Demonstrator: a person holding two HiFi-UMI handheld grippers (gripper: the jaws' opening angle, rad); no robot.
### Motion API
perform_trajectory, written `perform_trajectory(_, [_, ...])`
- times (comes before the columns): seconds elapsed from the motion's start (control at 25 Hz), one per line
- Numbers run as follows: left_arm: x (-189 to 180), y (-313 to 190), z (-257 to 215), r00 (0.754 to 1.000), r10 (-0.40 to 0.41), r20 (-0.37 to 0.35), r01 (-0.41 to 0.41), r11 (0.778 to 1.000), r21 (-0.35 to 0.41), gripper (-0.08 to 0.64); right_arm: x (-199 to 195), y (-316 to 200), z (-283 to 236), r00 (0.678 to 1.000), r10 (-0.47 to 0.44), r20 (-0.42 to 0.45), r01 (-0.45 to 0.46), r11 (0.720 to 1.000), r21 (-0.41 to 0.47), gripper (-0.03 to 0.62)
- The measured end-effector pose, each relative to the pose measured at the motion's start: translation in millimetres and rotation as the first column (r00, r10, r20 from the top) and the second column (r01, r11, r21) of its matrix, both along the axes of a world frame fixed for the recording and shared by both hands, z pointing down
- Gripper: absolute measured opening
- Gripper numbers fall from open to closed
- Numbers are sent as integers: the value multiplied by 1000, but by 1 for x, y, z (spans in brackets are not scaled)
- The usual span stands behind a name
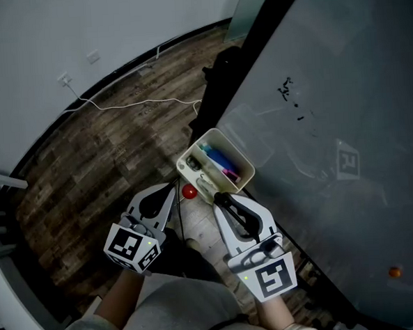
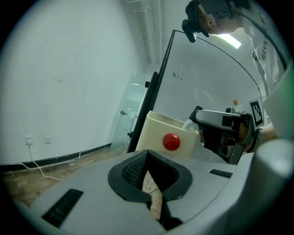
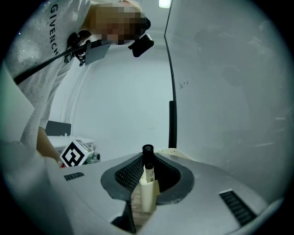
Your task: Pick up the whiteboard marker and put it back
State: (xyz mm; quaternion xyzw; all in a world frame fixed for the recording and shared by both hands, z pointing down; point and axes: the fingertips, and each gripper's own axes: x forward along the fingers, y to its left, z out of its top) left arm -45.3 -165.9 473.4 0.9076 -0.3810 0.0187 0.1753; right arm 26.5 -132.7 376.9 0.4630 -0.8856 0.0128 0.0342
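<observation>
Right gripper (image 3: 147,161) is clamped on the whiteboard marker (image 3: 148,184), black cap forward, just beside the cream tray (image 1: 191,149) on the whiteboard (image 1: 327,84). Left gripper (image 1: 169,194) is pinched shut and empty. Risk: the marker clips the tray rim, pivots in the grip and drops to the floor (image 1: 108,153).

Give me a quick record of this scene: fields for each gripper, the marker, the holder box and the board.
left gripper: shut, nothing between the jaws
right gripper: shut on the whiteboard marker, black cap outward
box: cream, against the whiteboard, other markers inside
red magnet: on the box's outer wall
whiteboard: a few black marks
</observation>
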Motion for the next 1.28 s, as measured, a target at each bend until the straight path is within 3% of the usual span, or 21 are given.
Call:
perform_trajectory(0.52, [4,2,0,1000,0,-3,0,1000,-4,14,-1,10,9,996,-19,-84,20,1000,3,75])
perform_trajectory(1.28, [-1,7,2,1000,-8,-2,8,1000,-9,14,-3,13,19,995,-22,-94,21,1000,-16,75])
